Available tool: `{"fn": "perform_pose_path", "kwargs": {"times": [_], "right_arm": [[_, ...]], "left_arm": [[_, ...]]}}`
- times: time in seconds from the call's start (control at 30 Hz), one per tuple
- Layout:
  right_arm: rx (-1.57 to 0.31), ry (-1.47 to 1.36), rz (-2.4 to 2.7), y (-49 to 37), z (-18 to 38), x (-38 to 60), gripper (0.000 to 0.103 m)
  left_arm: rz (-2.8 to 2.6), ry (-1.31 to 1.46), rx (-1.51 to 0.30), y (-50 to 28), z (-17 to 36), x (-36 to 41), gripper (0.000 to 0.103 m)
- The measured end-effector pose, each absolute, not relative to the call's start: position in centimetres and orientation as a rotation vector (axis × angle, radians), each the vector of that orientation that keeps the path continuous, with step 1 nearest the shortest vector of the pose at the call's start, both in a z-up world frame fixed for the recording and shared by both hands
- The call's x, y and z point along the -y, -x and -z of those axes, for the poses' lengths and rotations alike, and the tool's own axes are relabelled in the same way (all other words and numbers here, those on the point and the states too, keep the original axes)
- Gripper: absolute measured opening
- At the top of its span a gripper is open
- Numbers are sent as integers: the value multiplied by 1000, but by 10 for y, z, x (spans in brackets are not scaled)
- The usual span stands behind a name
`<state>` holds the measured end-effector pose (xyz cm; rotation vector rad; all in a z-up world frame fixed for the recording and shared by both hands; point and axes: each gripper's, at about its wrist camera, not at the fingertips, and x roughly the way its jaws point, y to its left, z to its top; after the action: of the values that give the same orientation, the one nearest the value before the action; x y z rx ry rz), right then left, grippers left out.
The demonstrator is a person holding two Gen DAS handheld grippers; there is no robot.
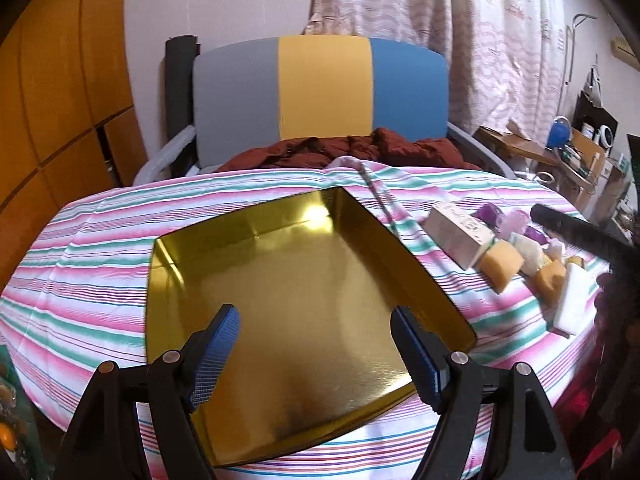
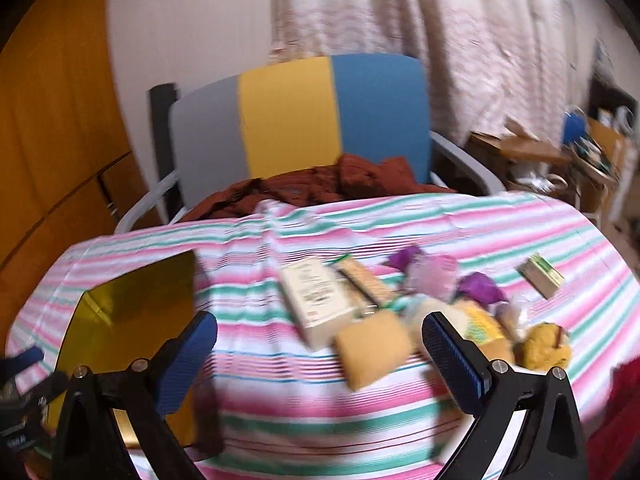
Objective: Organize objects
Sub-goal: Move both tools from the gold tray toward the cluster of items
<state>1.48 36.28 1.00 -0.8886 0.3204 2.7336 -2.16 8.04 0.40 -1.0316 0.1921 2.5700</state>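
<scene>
A shallow gold metal tray (image 1: 280, 280) lies on the striped tablecloth, nothing in it. My left gripper (image 1: 316, 316) hovers open over the tray's near part. To the right sits a heap of small items: a cream box (image 1: 456, 234), a tan sponge-like block (image 1: 500, 264), purple pieces (image 1: 492, 214) and a white block (image 1: 572, 300). The right wrist view is blurred; my right gripper (image 2: 320, 332) is open above the cloth, just in front of the tan block (image 2: 374, 344) and the cream box (image 2: 316, 300). The gold tray (image 2: 132, 300) lies to its left.
A small green-and-cream box (image 2: 542, 274) lies apart at the right of the table. A chair with grey, yellow and blue back (image 1: 320, 88) stands behind the table, holding a dark red garment (image 1: 352, 150). Cluttered shelves (image 1: 580, 148) are at the far right.
</scene>
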Motion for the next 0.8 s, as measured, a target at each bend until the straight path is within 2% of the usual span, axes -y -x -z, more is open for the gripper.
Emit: {"fn": "perform_pose_path", "kwargs": {"times": [0.1, 0.37, 0.57, 0.8], "right_arm": [[-369, 850, -2680, -18, -18, -396, 103], [-338, 770, -2584, -26, -19, -471, 103], [-666, 762, -2500, -39, -3, -518, 103], [-782, 789, -2496, -41, 4, -524, 103]], "left_arm": [[-2544, 1038, -207, 21, -3, -90, 79], [-2444, 1051, -262, 21, -3, -129, 79], [-2408, 1079, -248, 31, -7, -161, 79], [-2279, 1119, -223, 51, -6, -210, 79]]}}
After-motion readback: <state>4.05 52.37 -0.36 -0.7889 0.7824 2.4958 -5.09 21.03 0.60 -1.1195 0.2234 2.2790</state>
